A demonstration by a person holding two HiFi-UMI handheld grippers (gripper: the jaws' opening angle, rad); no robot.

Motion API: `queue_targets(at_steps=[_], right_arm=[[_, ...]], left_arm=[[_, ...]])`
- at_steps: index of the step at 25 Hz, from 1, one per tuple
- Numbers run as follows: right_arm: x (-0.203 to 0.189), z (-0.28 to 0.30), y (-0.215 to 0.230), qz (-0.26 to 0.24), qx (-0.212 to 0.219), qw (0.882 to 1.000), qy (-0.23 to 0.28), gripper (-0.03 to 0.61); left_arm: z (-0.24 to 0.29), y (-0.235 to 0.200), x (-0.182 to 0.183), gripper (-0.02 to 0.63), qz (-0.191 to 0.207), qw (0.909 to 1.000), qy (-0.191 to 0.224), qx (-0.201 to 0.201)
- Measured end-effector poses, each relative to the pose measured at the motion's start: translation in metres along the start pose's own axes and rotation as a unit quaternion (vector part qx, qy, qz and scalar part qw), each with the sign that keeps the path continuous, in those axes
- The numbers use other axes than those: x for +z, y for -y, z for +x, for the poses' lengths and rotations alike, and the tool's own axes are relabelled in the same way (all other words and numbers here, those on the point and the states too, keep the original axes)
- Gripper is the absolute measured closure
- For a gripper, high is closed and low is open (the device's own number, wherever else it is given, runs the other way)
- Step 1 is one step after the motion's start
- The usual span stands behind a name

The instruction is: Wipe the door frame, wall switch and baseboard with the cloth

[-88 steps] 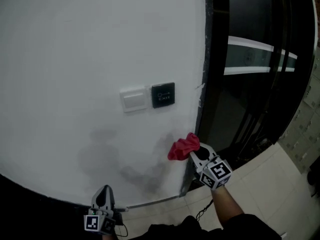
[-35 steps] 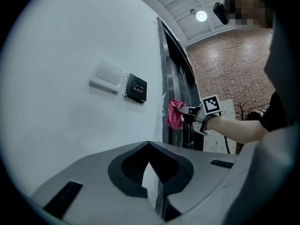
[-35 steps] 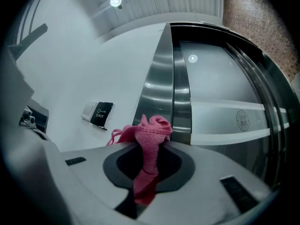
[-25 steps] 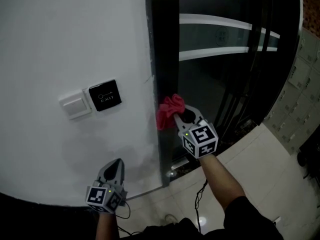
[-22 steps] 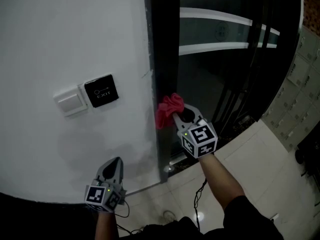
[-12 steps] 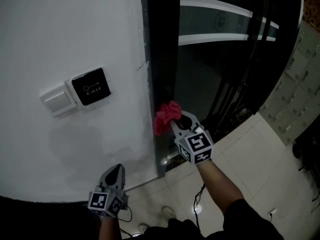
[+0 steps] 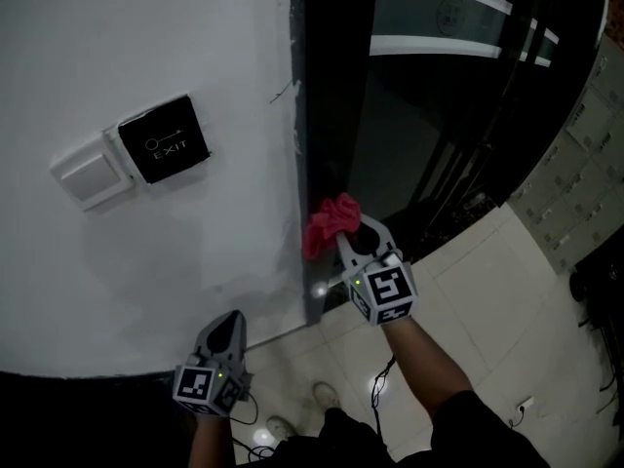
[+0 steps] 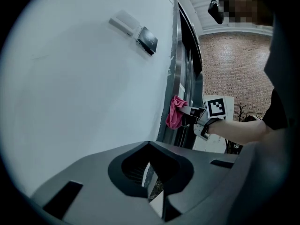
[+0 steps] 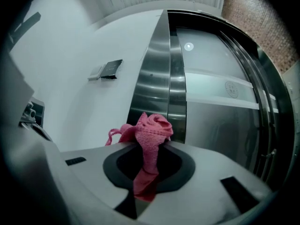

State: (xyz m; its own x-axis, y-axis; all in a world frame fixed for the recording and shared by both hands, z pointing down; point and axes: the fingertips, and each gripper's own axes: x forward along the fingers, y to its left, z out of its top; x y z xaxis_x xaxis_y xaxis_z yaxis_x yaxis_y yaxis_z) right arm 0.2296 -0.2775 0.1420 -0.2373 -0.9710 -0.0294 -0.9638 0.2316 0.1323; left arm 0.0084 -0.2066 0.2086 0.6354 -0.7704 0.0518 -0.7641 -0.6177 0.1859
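Observation:
My right gripper [image 7: 343, 230] is shut on a bunched pink cloth [image 7: 329, 224], pressed against the dark metal door frame [image 7: 327, 115] low on its length. In the right gripper view the cloth [image 9: 149, 135] bulges out between the jaws in front of the steel frame [image 9: 157, 74]. The white wall switch [image 7: 90, 172] and a black EXIT plate [image 7: 164, 140] sit on the white wall to the left. My left gripper [image 7: 226, 325] hangs low near the wall's foot, shut and empty. A baseboard strip [image 7: 283, 331] runs along the wall's bottom edge.
A glass door [image 7: 458, 86] with a pale horizontal band stands right of the frame. Pale floor tiles [image 7: 507, 300] spread at lower right. A cable [image 7: 385, 378] trails on the floor near a person's shoe [image 7: 325, 395]. Brick wall [image 8: 229, 74] shows in the left gripper view.
The right gripper has slid down the door frame with the cloth. The view has shifted so the switch and EXIT plate sit higher and farther left. The left gripper stays low.

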Motion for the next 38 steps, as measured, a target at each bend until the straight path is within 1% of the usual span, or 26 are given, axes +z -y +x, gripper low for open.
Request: queue_targets(at_steps=[4,7,11,17,20,24,27,30,32,35,38], right_arm=[[-0.025,0.0,-0.004,0.014,-0.004,1.0,-0.016,0.526],[-0.042,-0.001,-0.008,0.01,-0.01,1.0,-0.018,0.526],[-0.063,-0.001,-0.011,0.005,-0.018,1.0,-0.019,0.526],[-0.098,-0.001,-0.017,0.014,-0.025,0.998,-0.048,0.526],[-0.114,-0.001,-0.021,0.024,-0.028,0.998,-0.052,0.526],[-0.134,-0.001,-0.027,0.039,-0.038,0.997,-0.046,0.526],[-0.148,-0.001,-0.03,0.039,-0.03,0.997,-0.053,0.526],[-0.151,0.0,-0.032,0.043,-0.025,0.998,-0.046,0.526],[-0.159,0.001,-0.034,0.044,-0.02,0.997,-0.052,0.526],[-0.185,0.001,-0.038,0.056,-0.011,0.995,-0.083,0.526],[-0.201,0.0,-0.039,0.06,0.003,0.993,-0.099,0.526]], left_arm=[[-0.002,-0.008,-0.008,0.62,0.004,1.0,-0.006,0.002],[-0.005,-0.014,-0.022,0.62,0.008,0.9997,-0.021,-0.004],[-0.006,-0.021,-0.024,0.62,0.017,0.9997,-0.015,-0.006],[-0.008,-0.031,-0.048,0.62,-0.002,0.9993,-0.038,0.0],[-0.004,-0.032,-0.052,0.62,-0.006,0.9992,-0.041,0.001],[0.0,-0.028,-0.065,0.62,-0.014,0.9987,-0.048,-0.003],[0.004,-0.028,-0.068,0.62,-0.013,0.9991,-0.04,0.009],[0.007,-0.031,-0.067,0.62,-0.011,0.999,-0.035,0.026],[0.008,-0.032,-0.07,0.62,-0.014,0.9989,-0.033,0.031],[0.009,-0.031,-0.074,0.62,-0.027,0.9982,-0.034,0.041],[0.009,-0.029,-0.079,0.62,-0.053,0.9966,-0.035,0.053]])
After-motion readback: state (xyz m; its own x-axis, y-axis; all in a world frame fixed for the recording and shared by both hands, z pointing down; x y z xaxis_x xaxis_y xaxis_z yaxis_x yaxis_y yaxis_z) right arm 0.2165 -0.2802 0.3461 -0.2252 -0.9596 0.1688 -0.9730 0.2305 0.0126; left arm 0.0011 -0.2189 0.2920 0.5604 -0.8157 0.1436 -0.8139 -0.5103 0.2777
